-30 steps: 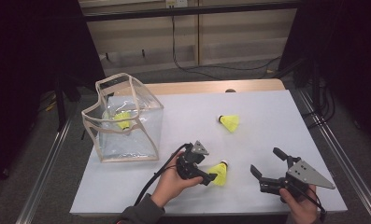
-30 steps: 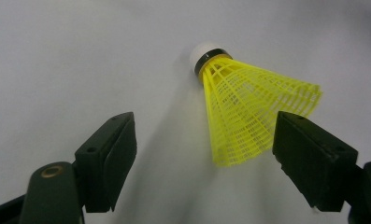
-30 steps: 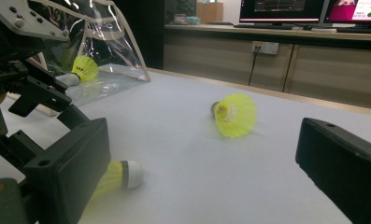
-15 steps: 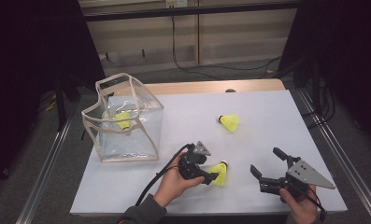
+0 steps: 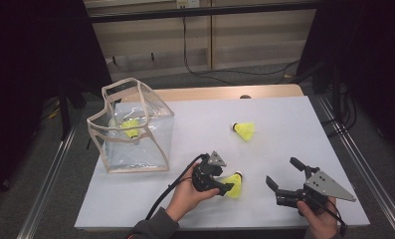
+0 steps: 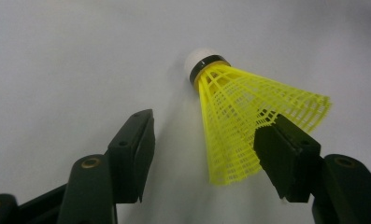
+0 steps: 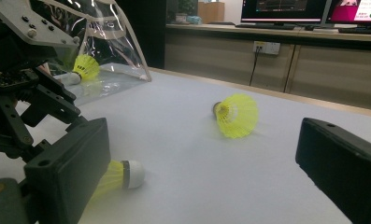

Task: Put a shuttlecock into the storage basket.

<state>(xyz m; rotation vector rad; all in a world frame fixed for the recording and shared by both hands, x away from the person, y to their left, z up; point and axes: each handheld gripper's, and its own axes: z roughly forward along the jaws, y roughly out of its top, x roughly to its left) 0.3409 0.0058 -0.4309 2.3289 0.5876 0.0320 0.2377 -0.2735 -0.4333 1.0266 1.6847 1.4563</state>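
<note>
A yellow shuttlecock (image 5: 235,185) lies on its side on the white table (image 5: 284,124), near the front edge. My left gripper (image 5: 225,180) is open around its skirt. In the left gripper view the shuttlecock (image 6: 248,116) lies between the jaws of that gripper (image 6: 206,158), the right jaw at the skirt's edge and the left jaw well apart. My right gripper (image 5: 282,171) is open and empty, just right of it, with its jaws spread wide (image 7: 202,172). A second yellow shuttlecock (image 5: 245,130) lies farther back on the table.
A clear plastic bag (image 5: 155,144) with beige trim stands open at the left, and a yellow shuttlecock (image 5: 130,128) lies inside it. In the right gripper view the near shuttlecock (image 7: 122,175) and the far shuttlecock (image 7: 234,114) lie ahead. A wooden strip borders the table's far edge.
</note>
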